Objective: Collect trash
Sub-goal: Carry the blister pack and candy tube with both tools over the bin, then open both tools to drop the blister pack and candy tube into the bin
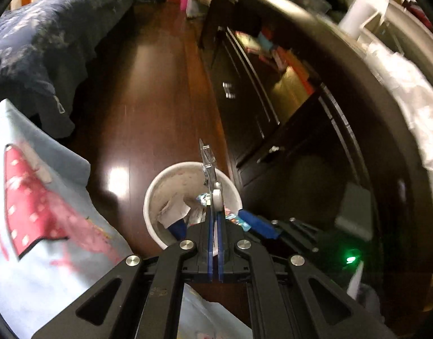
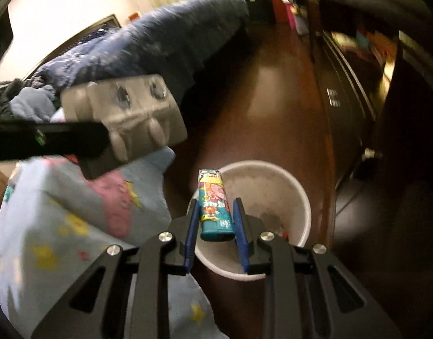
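- Two grippers hang over a round white plastic waste bin [image 2: 275, 195] on the dark wooden floor [image 1: 148, 90].
- The left gripper [image 1: 215, 214] is clenched on a flat clear plastic blister pack [image 1: 208, 159].
- The right gripper [image 2: 215, 214] grasps a small teal printed carton [image 2: 215, 206] above the bin's rim.

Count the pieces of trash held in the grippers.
2: a clear blister pack in the left gripper; a colourful carton in the right gripper.
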`<state>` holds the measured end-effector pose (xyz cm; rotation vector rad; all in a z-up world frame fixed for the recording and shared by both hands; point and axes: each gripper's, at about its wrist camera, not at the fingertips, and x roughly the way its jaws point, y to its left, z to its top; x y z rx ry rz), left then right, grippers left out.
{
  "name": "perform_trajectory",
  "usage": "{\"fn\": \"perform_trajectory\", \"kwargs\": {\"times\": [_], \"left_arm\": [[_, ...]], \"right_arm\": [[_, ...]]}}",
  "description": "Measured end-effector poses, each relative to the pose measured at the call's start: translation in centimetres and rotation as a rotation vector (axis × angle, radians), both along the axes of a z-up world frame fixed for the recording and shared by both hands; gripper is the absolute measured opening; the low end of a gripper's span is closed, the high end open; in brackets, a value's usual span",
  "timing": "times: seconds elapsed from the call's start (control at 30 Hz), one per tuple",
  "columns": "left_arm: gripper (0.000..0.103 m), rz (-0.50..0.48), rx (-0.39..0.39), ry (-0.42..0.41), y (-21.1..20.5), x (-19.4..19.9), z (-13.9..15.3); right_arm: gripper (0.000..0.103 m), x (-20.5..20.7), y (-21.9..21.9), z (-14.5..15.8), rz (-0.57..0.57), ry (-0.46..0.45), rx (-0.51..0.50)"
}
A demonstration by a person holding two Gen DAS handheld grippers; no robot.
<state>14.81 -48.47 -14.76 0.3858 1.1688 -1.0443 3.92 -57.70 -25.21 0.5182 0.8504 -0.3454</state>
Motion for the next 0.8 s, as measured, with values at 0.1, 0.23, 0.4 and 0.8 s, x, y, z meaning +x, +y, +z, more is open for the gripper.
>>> {"fn": "perform_trajectory", "kwargs": {"times": [0.1, 0.23, 0.4, 0.8], "left_arm": [[0.002, -0.017, 0.056, 0.004, -1.6, 0.1, -1.1], [0.002, -0.024, 0.145, 0.042, -4.0, 0.5, -3.5], [0.002, -0.017, 0.242, 0.056, -5.8, 1.1, -6.2], [0.066, 0.048, 0.307, 0.046, -6.7, 2.9, -9.1]], "right_arm": [[0.025, 0.4, -0.9, -2.2, -0.019, 0.021, 0.036], [0.025, 0.6, -2.0, -5.2, -0.047, 0.048, 0.081], [0.026, 0.9, -3.1, -7.6, -0.072, 0.071, 0.121], [0.046, 1.8, -3.7, -10.1, -0.060, 0.084, 0.140]]}}
